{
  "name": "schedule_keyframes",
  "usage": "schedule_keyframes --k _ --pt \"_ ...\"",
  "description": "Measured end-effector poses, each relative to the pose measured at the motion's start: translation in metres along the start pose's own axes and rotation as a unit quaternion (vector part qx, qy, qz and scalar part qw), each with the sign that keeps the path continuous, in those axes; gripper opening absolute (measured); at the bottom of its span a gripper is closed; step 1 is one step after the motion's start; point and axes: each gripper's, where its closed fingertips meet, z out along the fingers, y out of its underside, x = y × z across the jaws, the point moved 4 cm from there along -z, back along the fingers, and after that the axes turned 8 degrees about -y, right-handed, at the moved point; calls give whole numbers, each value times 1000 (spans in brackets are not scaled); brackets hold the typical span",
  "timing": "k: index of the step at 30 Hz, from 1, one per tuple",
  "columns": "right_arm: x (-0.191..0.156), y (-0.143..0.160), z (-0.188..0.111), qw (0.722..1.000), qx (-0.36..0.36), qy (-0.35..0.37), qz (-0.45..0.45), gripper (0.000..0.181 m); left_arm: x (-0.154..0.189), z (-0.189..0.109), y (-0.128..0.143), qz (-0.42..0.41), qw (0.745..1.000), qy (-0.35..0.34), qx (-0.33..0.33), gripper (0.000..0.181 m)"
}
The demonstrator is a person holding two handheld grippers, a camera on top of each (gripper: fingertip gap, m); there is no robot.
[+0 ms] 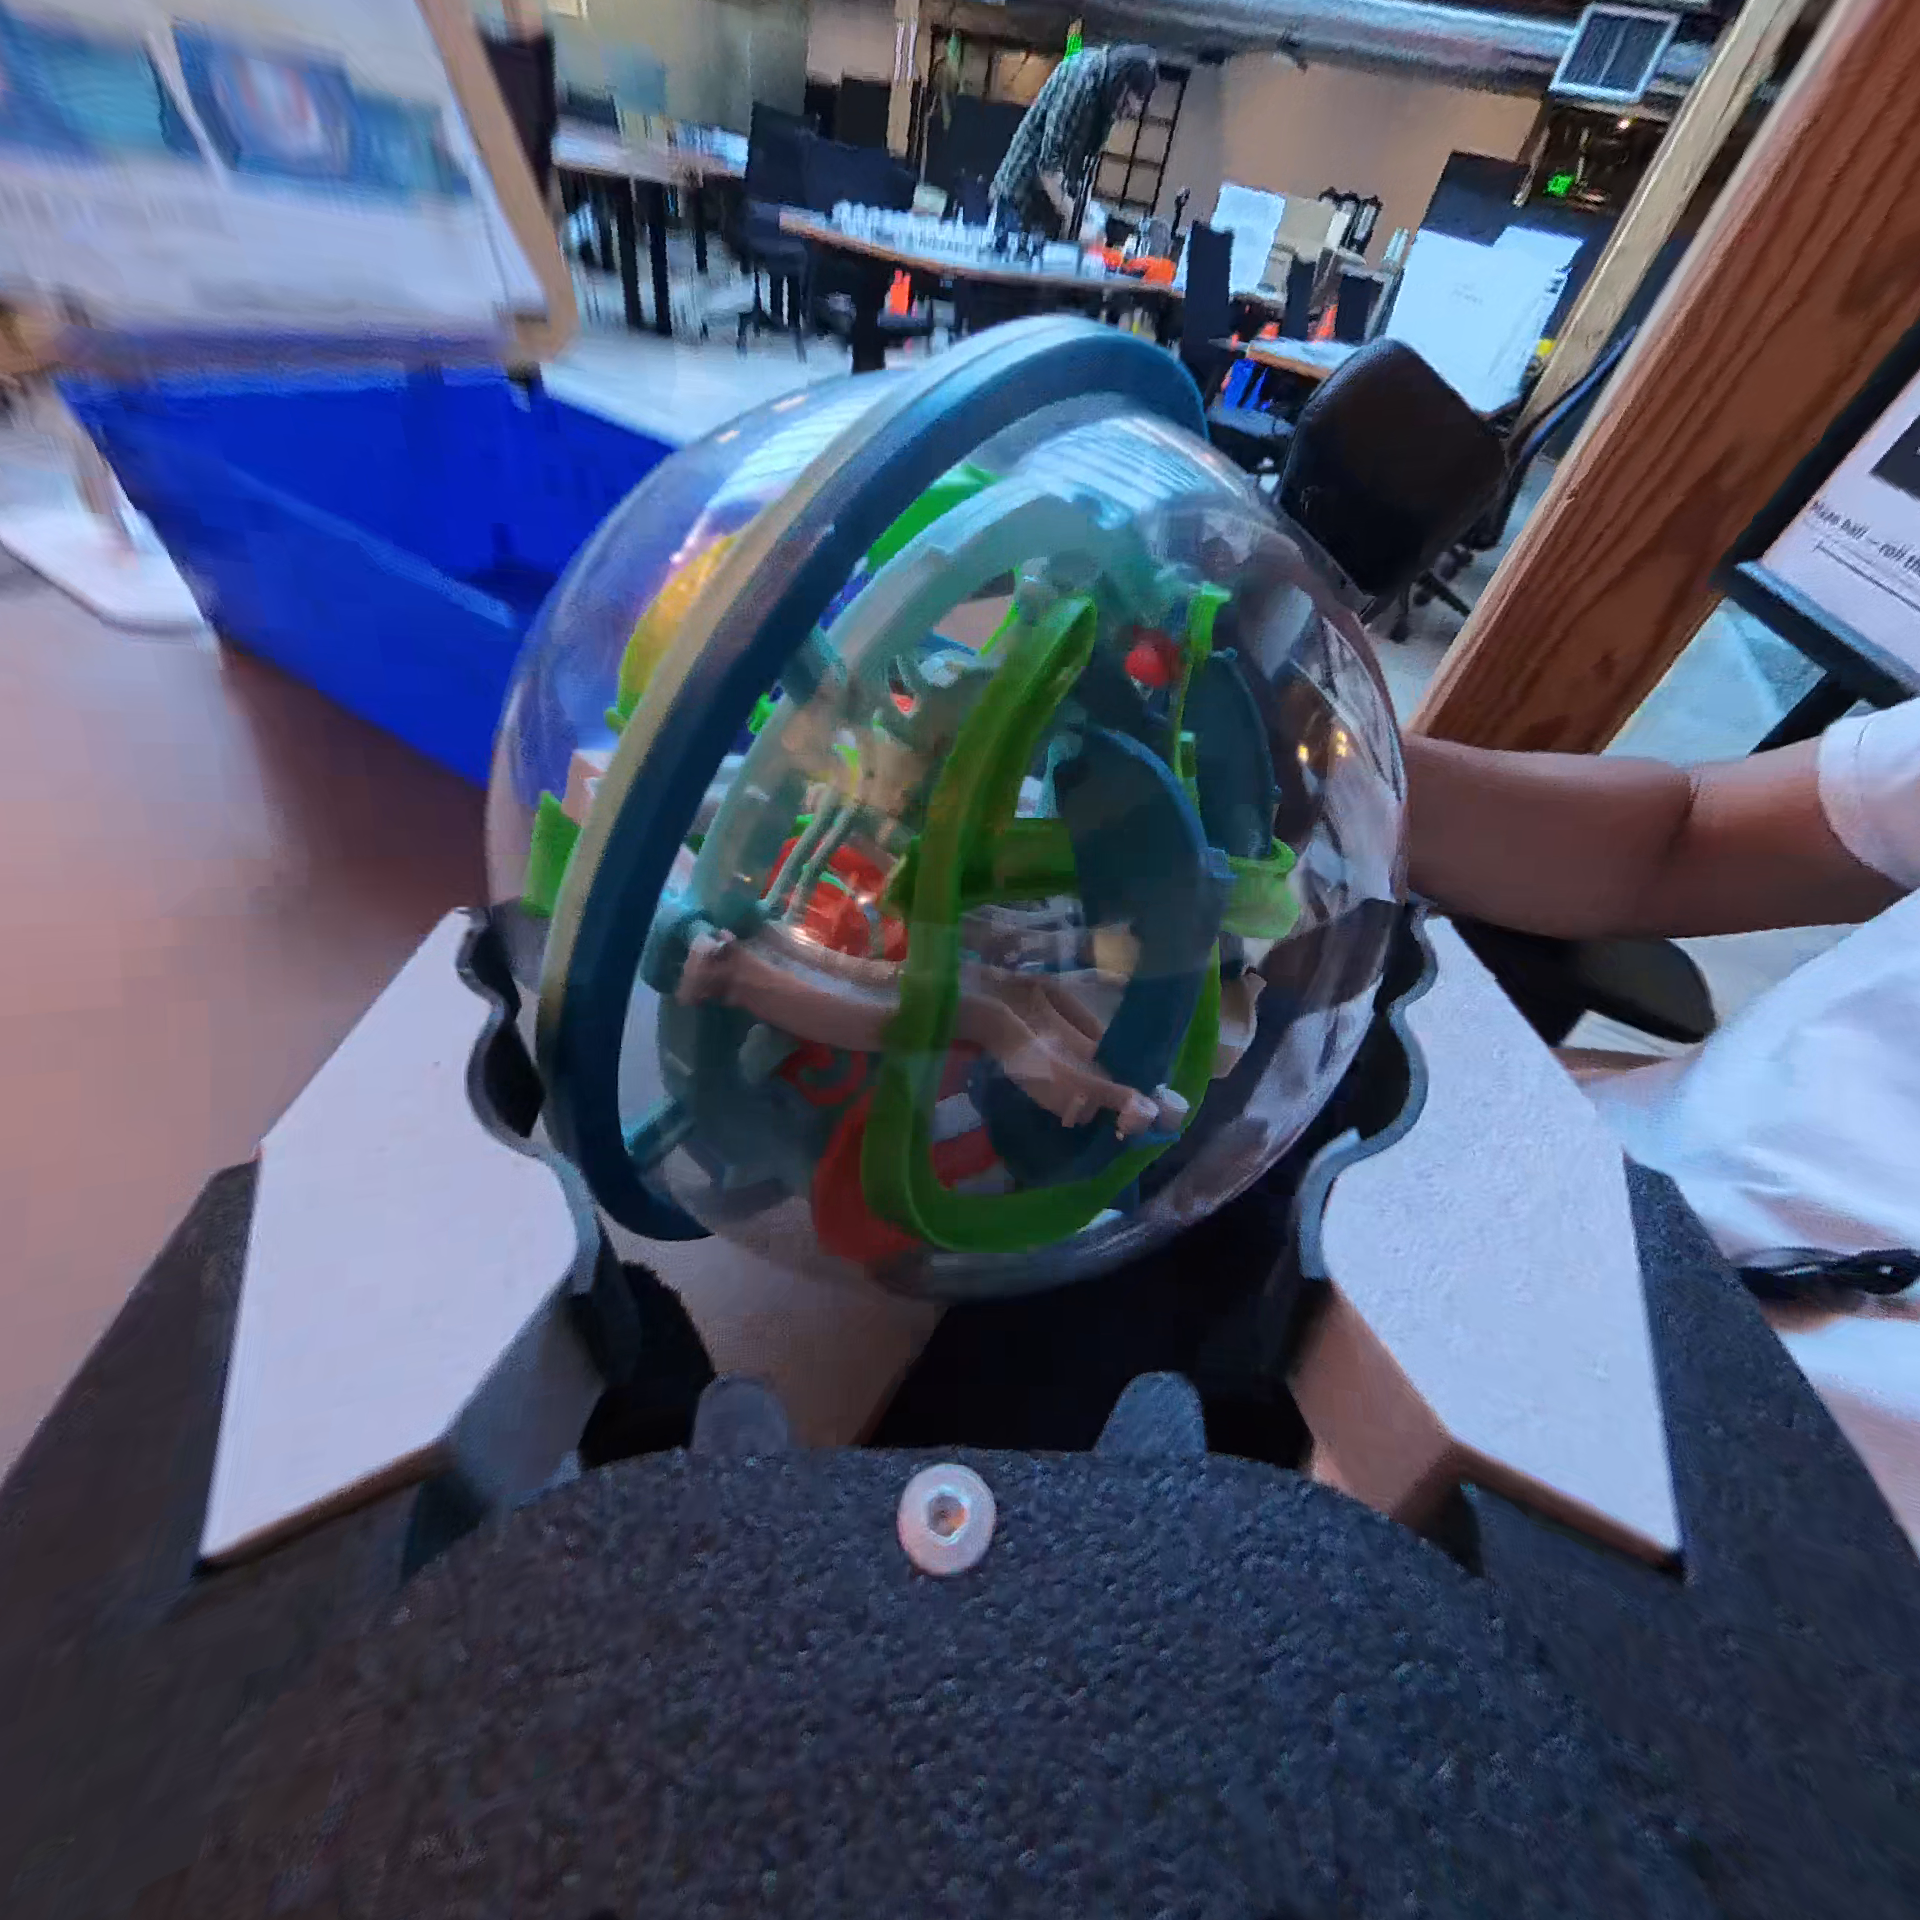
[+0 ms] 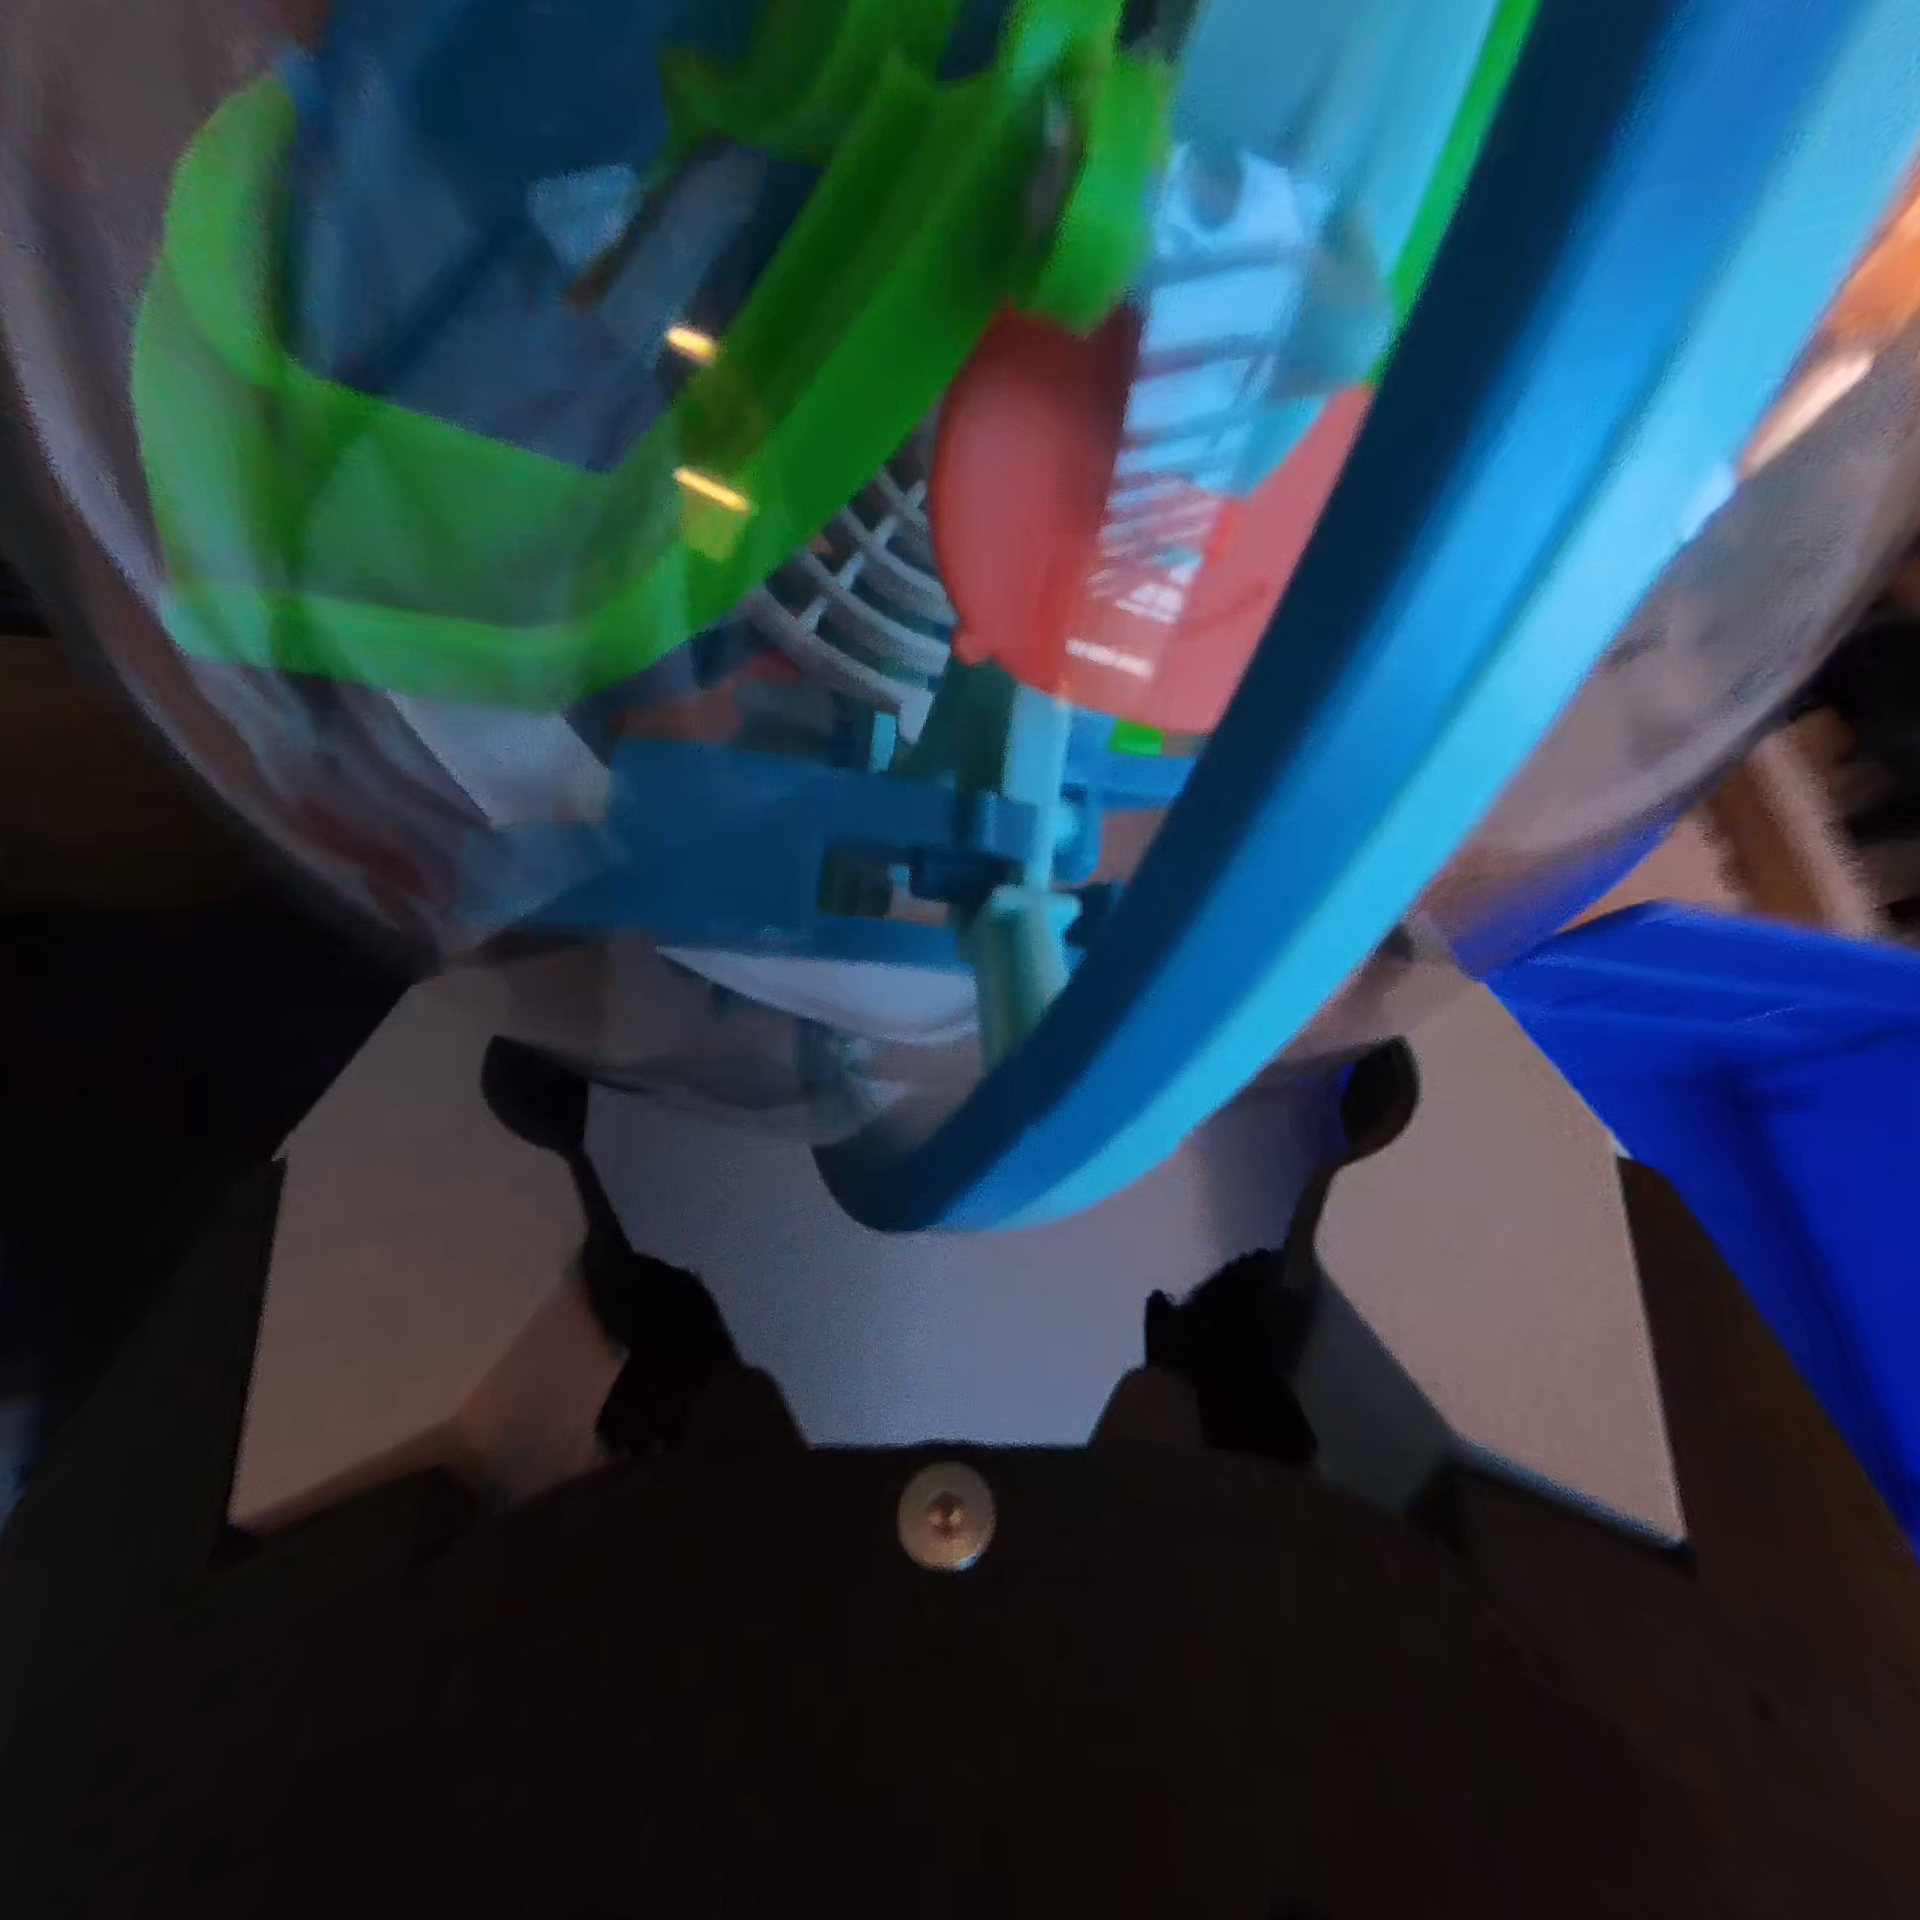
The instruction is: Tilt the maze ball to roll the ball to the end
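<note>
Left wrist view: both grippers (image 1: 945, 1039) (image 2: 951, 1081) grasp the clear plastic maze ball (image 1: 945, 821), blue seam ring (image 1: 623, 852) tilted, a blue bin (image 1: 343, 520) behind.

Big open workshop or lab w/ exposed wood beams (image 1: 1704, 343) and overhead ducting. Long work tables (image 1: 997, 265) in the bkgd carry small parts and orange items, w/ black office chairs (image 1: 1387, 468) around. A person (image 1: 1070, 125) bends over one table. Blue storage bin (image 1: 343, 499) close by.

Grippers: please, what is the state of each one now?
Left gripper: fingers spread wide, gripping the maze ball.
Right gripper: fingers wide apart at the maze ball; whether they grip it cannot be told.
</note>
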Motion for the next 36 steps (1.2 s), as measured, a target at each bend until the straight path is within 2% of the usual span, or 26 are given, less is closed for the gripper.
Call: schedule_keyframes --k 3,6,10,13,18,20,25,31,36 --pt "7 -29 -41 991 35 73 -104 151 31 -7 -31 101 994 -6 50 156" --pt "5 -59 -91 966 59 139 -211 152 69 -12 -61 194 976 -8 98 156" --pt "-5 -87 -142 938 95 185 -279 151 108 -16 -93 250 951 18 179 157" --pt "-11 -96 -162 929 121 196 -290 152 124 -17 -108 259 941 41 214 157" --pt "-18 -97 -180 916 117 211 -320 151 136 -12 -109 276 935 47 216 157" --pt "-18 -96 -184 919 113 199 -322 149 134 -8 -107 257 944 50 203 157" --pt "-11 -78 -177 954 92 119 -258 147 107 11 -87 128 970 95 184 157" --pt "-7 -63 -166 975 120 35 -185 146 82 32 -59 -12 969 169 177 157" --pt "8 -44 -158 981 165 -21 -100 146 70 48 -51 -106 970 166 140 157"
